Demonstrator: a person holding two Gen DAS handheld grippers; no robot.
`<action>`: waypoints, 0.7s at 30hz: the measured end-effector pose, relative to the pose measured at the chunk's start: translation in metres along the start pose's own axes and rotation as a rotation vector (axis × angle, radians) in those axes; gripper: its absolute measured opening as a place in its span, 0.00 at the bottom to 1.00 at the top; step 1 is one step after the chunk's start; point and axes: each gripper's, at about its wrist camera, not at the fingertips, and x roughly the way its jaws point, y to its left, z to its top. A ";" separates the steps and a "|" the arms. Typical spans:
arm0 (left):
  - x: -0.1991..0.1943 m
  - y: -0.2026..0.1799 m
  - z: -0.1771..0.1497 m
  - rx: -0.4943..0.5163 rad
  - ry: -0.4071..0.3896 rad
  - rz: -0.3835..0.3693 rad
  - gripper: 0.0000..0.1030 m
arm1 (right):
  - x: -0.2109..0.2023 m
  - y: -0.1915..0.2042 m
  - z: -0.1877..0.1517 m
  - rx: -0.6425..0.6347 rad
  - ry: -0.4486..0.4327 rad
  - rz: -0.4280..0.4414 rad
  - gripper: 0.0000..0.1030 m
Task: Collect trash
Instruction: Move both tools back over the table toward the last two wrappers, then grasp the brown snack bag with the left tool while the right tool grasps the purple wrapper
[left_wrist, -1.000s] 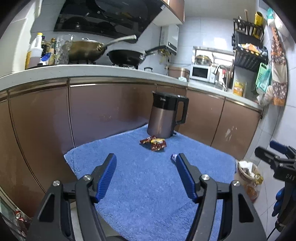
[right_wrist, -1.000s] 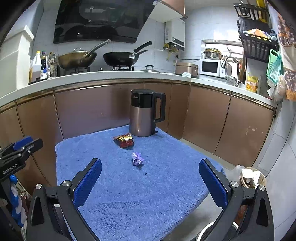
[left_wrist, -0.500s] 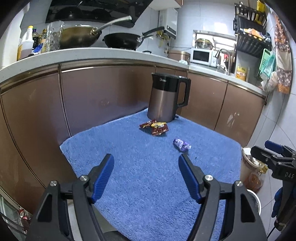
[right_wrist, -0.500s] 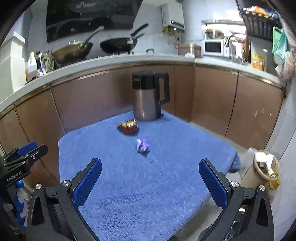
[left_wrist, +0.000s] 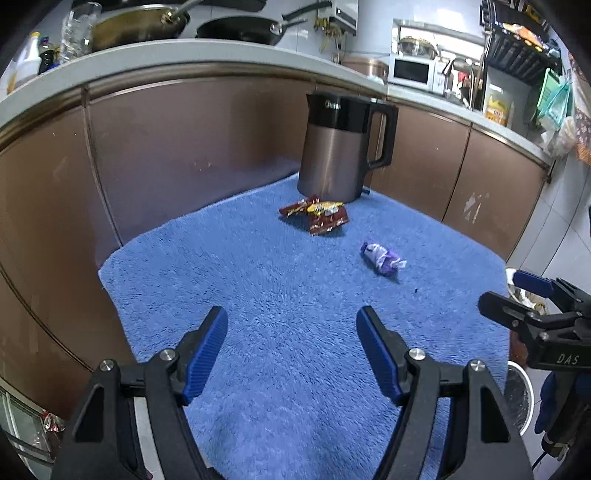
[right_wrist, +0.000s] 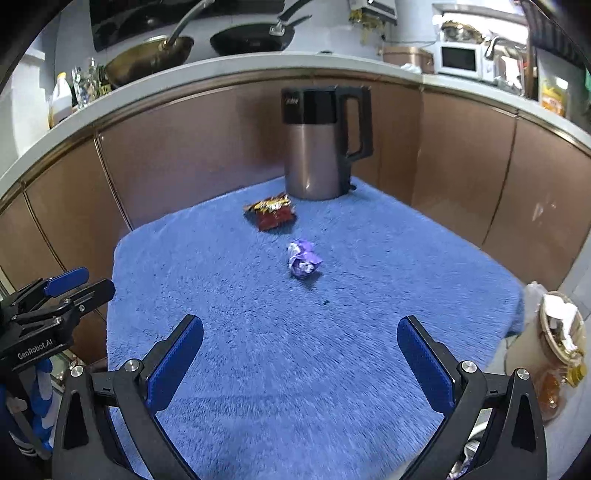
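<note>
A crumpled purple wrapper (left_wrist: 382, 258) (right_wrist: 303, 262) lies near the middle of a blue fluffy mat (left_wrist: 280, 295) (right_wrist: 332, 332). A red and yellow snack packet (left_wrist: 321, 216) (right_wrist: 271, 214) lies beyond it, close to the kettle. My left gripper (left_wrist: 291, 321) hovers open over the mat's near part, with nothing between its blue pads. My right gripper (right_wrist: 301, 328) is also open and empty, short of the purple wrapper. Each gripper shows at the edge of the other's view.
A brown and black electric kettle (left_wrist: 340, 147) (right_wrist: 321, 144) stands at the mat's far edge against brown cabinets (left_wrist: 184, 147). A bin full of rubbish (right_wrist: 557, 343) sits on the floor at the right. Pans (left_wrist: 240, 31) rest on the counter above.
Both grippers have come down and forward toward the mat, tilting lower; the wrappers and kettle look larger and closer. The left jaws stand slightly wider than a second ago.
</note>
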 end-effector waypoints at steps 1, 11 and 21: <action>0.007 0.001 0.001 0.001 0.012 -0.004 0.69 | 0.009 0.000 0.002 0.000 0.010 0.012 1.00; 0.100 0.014 0.056 -0.030 0.099 -0.117 0.69 | 0.118 -0.011 0.025 0.052 0.114 0.140 0.85; 0.203 -0.009 0.120 -0.078 0.176 -0.210 0.72 | 0.185 -0.026 0.047 0.104 0.146 0.183 0.66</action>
